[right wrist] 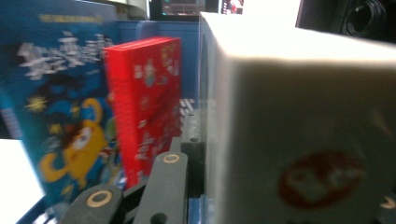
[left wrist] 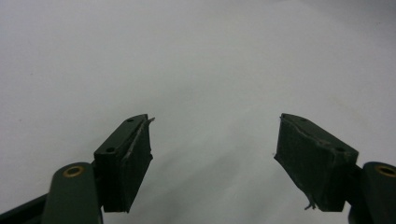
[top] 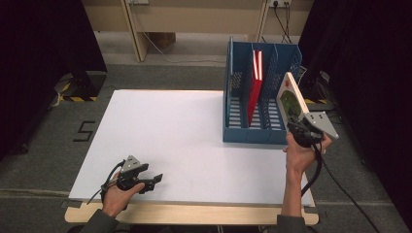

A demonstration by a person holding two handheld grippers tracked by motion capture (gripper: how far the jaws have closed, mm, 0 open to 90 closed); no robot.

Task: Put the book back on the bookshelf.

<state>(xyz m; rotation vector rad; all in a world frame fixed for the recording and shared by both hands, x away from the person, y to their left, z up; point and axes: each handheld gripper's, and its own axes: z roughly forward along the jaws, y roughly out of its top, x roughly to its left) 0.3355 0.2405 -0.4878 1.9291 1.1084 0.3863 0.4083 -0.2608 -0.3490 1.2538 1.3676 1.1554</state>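
Observation:
A blue file rack [top: 243, 133] with several slots stands at the far right of the white tabletop [top: 170, 131]. A red book [top: 255, 92] stands upright in its middle slot. My right gripper [top: 297, 127] is shut on the lower edge of a white book [top: 291, 97] with a green and red cover, held tilted at the rack's right end. In the right gripper view the white book [right wrist: 303, 130] is close up beside the red book [right wrist: 149, 116] and a blue cartoon-covered book [right wrist: 60, 107]. My left gripper [top: 156, 180] rests near the front left edge, open [left wrist: 212, 140] and holding nothing.
A wooden table edge [top: 194, 213] runs along the front. Dark curtains flank both sides. Wooden furniture legs [top: 136, 34] and cables stand on the floor behind the table. A cable [top: 340, 184] trails from the right gripper past the table's right edge.

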